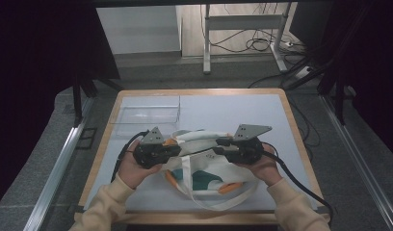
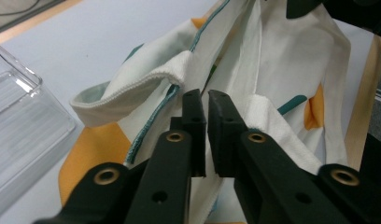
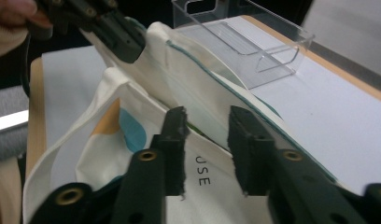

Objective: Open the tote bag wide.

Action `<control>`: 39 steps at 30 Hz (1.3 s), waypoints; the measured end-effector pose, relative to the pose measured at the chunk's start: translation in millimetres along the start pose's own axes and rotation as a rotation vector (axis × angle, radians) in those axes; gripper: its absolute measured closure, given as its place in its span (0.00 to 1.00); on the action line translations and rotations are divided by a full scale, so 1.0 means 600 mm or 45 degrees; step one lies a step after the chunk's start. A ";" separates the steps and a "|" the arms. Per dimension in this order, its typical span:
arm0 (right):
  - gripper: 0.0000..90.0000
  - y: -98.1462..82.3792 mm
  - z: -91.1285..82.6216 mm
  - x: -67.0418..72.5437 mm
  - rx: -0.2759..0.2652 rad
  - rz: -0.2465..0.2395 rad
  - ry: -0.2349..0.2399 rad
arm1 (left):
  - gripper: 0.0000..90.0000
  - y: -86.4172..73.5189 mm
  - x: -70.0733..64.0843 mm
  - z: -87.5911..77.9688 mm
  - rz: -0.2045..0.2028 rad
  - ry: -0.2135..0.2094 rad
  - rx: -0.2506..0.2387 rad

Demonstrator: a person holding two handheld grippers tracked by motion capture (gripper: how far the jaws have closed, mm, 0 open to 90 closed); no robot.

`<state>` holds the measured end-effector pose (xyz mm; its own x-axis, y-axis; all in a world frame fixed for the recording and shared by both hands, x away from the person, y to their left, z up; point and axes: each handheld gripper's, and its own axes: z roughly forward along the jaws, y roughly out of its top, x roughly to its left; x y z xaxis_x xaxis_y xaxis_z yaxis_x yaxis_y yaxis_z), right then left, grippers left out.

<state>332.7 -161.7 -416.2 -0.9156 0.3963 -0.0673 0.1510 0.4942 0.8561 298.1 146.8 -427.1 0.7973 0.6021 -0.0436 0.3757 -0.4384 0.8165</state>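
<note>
Tote bag (image 1: 199, 166) lies lower centre of the high view, on the table (image 1: 242, 113). Left gripper (image 2: 207, 100) is clamped on the bag's rim fabric, jaws nearly together. Right gripper (image 3: 207, 123) is parted, straddling the opposite rim edge, pads not pressing. Clear plastic tray (image 1: 146, 114) sits upper left.

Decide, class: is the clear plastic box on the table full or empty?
Empty: the clear plastic box shows only the table through its walls.

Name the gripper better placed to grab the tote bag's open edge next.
Right. The right gripper has its jaws apart astride the tote bag rim, probably ready to close. The left gripper is shut on the fabric.
</note>
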 end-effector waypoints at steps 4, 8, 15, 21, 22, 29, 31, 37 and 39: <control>0.68 0.006 0.005 0.001 0.009 -0.029 0.024 | 0.87 0.006 -0.002 -0.014 0.011 0.028 -0.051; 0.68 0.007 0.020 0.004 0.035 -0.061 0.061 | 0.81 0.008 0.002 -0.024 0.001 0.062 -0.089; 0.66 0.012 0.040 -0.001 0.051 -0.070 0.077 | 0.63 0.006 0.014 -0.022 -0.042 0.078 -0.084; 0.65 0.007 0.063 -0.001 0.116 -0.074 0.143 | 0.56 -0.003 0.032 -0.006 -0.072 0.028 -0.016; 0.65 0.005 0.066 -0.001 0.132 -0.088 0.147 | 0.57 -0.004 0.033 -0.003 -0.067 0.025 -0.001; 0.80 -0.001 0.072 0.003 0.239 -0.155 0.144 | 0.77 -0.003 0.040 0.013 -0.056 0.010 0.055; 0.85 -0.003 0.073 0.002 0.254 -0.164 0.144 | 0.77 -0.002 0.041 0.015 -0.049 0.021 0.064; 0.95 -0.005 0.074 0.004 0.265 -0.159 0.150 | 0.90 0.004 0.046 0.020 -0.038 0.030 0.091; 0.95 -0.006 0.072 0.007 0.259 -0.147 0.156 | 0.96 0.003 0.049 0.022 -0.033 0.044 0.088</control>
<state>344.6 -128.7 -441.5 -0.9676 0.2376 -0.0854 0.1032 0.6809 0.7250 328.4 155.1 -434.2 0.7703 0.6362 -0.0435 0.4289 -0.4664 0.7736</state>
